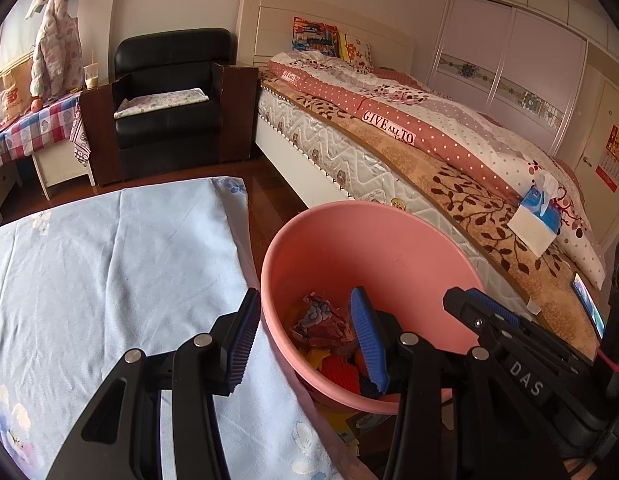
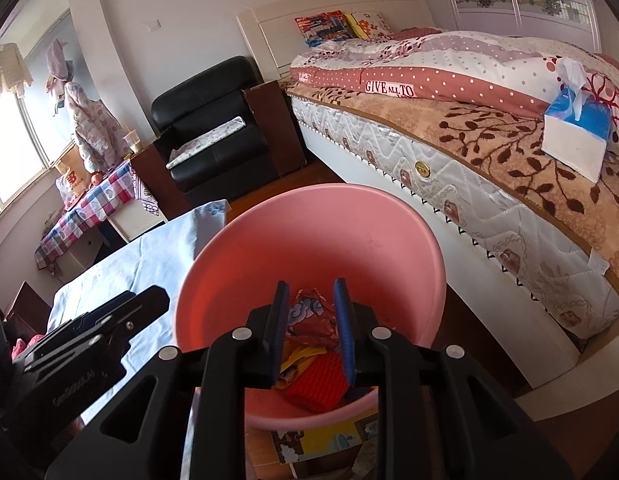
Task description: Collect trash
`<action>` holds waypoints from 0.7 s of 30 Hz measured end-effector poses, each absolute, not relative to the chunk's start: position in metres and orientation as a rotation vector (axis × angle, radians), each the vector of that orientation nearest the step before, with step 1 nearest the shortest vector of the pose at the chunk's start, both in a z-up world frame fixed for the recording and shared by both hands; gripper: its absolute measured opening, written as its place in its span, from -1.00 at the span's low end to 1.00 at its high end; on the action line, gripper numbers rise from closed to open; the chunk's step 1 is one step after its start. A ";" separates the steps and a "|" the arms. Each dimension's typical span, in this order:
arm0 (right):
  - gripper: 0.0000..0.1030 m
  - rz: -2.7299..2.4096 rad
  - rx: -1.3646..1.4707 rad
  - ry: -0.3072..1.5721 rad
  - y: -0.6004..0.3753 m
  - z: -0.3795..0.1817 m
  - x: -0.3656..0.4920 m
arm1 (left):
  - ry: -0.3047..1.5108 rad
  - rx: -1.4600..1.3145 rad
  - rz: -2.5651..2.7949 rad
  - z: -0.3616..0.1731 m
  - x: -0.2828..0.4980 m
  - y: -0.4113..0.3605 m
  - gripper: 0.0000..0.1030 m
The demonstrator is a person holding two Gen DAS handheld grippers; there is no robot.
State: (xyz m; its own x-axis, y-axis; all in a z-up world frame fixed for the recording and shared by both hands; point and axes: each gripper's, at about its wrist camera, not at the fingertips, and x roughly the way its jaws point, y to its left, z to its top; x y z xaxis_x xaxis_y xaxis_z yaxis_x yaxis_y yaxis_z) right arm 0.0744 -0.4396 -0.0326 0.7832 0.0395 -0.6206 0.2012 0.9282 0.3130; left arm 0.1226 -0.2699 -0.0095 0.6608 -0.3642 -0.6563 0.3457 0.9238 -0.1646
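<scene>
The bedroom fills the upper frame: a bed (image 1: 429, 148) with a patterned quilt at right, a black armchair (image 1: 169, 100) upper left. A light blue floral sheet (image 1: 109, 280) covers the table at lower left. Just beside its edge, lower centre, stands the pink plastic bin (image 2: 309, 240), probably light and rigid, best gripped at the rim. Inside lie crumpled wrappers (image 2: 309, 320), likely light, soft and crushable. The left gripper (image 1: 305, 344) gapes wide, empty; the right gripper (image 2: 311, 328) is partly open, holding nothing.
</scene>
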 end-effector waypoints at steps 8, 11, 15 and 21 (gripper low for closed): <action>-0.51 -0.068 0.384 0.658 -0.428 -0.026 0.058 | 0.723 -0.033 -0.401 0.001 0.112 -0.259 0.06; -0.31 -0.057 0.381 0.645 -0.423 -0.023 0.051 | 0.715 -0.033 -0.402 0.005 0.108 -0.255 0.07; -0.18 -0.047 0.361 0.629 -0.414 -0.017 0.044 | 0.702 -0.038 -0.399 0.010 0.101 -0.247 0.08; -0.15 -0.046 0.329 0.615 -0.399 -0.010 0.034 | 0.679 -0.037 -0.389 0.016 0.095 -0.234 0.12</action>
